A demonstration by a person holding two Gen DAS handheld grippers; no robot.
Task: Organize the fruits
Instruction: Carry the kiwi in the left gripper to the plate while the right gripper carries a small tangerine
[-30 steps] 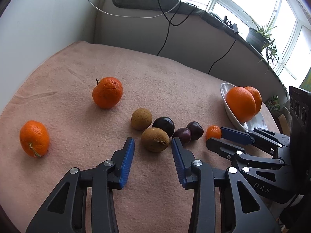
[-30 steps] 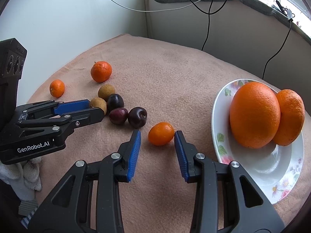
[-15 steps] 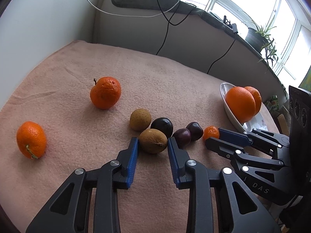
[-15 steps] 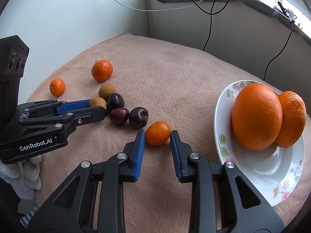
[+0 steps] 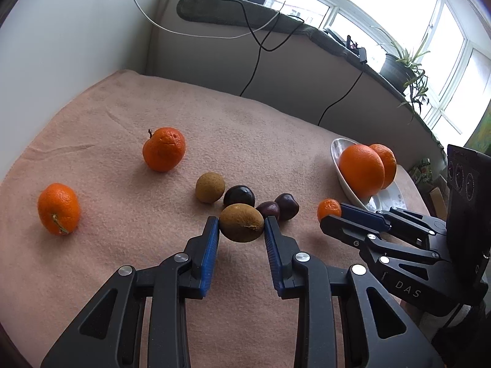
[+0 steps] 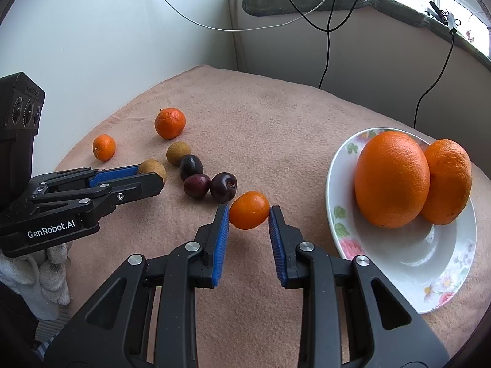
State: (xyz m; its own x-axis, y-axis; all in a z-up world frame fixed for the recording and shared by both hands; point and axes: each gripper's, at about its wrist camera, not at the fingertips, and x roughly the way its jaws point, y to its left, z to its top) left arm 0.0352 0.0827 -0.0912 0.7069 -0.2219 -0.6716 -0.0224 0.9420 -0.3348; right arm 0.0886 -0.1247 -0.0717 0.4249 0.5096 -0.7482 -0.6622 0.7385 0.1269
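Pink blanket [image 5: 276,141] covers the surface below a windowsill. The left gripper [image 5: 241,230] has just closed; its blue pads press both sides of a brown fruit [image 5: 241,222]. The right gripper [image 6: 249,214] likewise clamps a small orange fruit [image 6: 249,210] near the flowered plate [image 6: 399,254]. Whether either fruit is lifted is unclear.
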